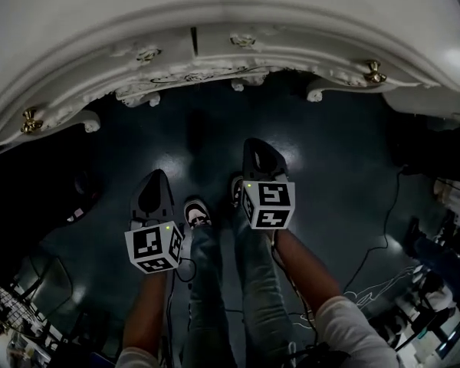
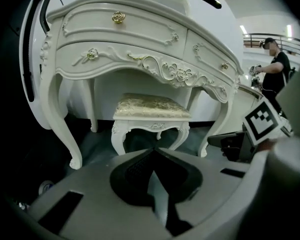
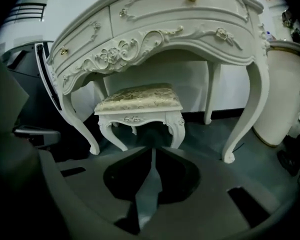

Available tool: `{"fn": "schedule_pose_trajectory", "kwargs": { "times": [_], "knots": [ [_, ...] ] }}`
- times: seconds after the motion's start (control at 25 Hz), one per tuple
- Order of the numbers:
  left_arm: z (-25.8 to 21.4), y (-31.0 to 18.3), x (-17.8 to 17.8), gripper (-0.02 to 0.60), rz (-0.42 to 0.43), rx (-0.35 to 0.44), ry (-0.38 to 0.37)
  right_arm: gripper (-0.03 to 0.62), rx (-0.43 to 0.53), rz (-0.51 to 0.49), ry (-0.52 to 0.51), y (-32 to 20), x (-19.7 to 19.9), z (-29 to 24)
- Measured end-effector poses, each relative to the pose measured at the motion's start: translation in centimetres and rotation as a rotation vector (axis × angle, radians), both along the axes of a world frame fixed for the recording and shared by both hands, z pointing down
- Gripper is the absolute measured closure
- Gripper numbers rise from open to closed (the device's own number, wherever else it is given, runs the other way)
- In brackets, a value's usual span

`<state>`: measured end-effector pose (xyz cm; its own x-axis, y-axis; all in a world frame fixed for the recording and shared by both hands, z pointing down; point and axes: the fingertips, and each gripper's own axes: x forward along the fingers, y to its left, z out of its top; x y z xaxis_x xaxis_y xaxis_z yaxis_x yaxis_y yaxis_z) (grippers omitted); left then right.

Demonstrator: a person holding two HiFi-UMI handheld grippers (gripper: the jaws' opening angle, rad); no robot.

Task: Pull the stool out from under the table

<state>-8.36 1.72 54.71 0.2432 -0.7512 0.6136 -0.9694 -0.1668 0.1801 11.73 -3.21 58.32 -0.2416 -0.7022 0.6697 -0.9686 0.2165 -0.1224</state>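
Standing under the ornate white carved dressing table with gold knobs (image 2: 140, 39), between its curved legs, is the small white carved stool with a pale gold patterned cushion (image 2: 151, 115); its seat sits beneath the table's carved apron. Both gripper views face the stool from the front, with bare dark grey-green floor (image 3: 210, 134) lying between it and each gripper. The left gripper (image 2: 155, 153) has its dark jaws together with nothing between them. The right gripper (image 3: 153, 153) likewise shows its jaws closed and empty. Neither touches the stool. In the head view the two grippers are held side by side in front of the curved tabletop edge, above the person's blue jeans (image 1: 253, 282) and white-and-black shoes (image 1: 197, 211), the right one a little nearer the table. The tabletop hides the stool in that view. A person in dark clothes (image 2: 277, 66) stands far off at the right of the left gripper view.
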Motion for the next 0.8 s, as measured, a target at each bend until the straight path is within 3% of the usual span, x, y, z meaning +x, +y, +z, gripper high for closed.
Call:
{"fn": "schedule_pose_trajectory", "kwargs": {
  "times": [0.04, 0.08, 0.32, 0.52, 0.8],
  "knots": [
    [0.2, -0.2, -0.1, 0.572, -0.003, -0.003, -0.004, 0.567, 0.004, 0.001, -0.005, -1.0, 0.0, 0.5],
    [0.4, -0.5, -0.1, 0.572, -0.007, -0.004, -0.008, 0.5, 0.008, 0.001, -0.003, -2.1, 0.1, 1.0],
    [0.0, -2.3, -0.5, 0.572, -0.017, 0.021, -0.016, 0.436, 0.047, 0.009, 0.07, -8.2, 2.1, 3.0],
    [0.2, -2.8, -1.0, 0.572, -0.018, 0.027, -0.019, 0.339, -0.001, -0.009, 0.111, -11.3, 3.5, 5.4],
    [1.0, -2.4, -1.2, 0.572, -0.044, 0.027, -0.017, 0.315, 0.011, -0.089, 0.2, -14.5, 3.3, 6.2]
  ]
}}
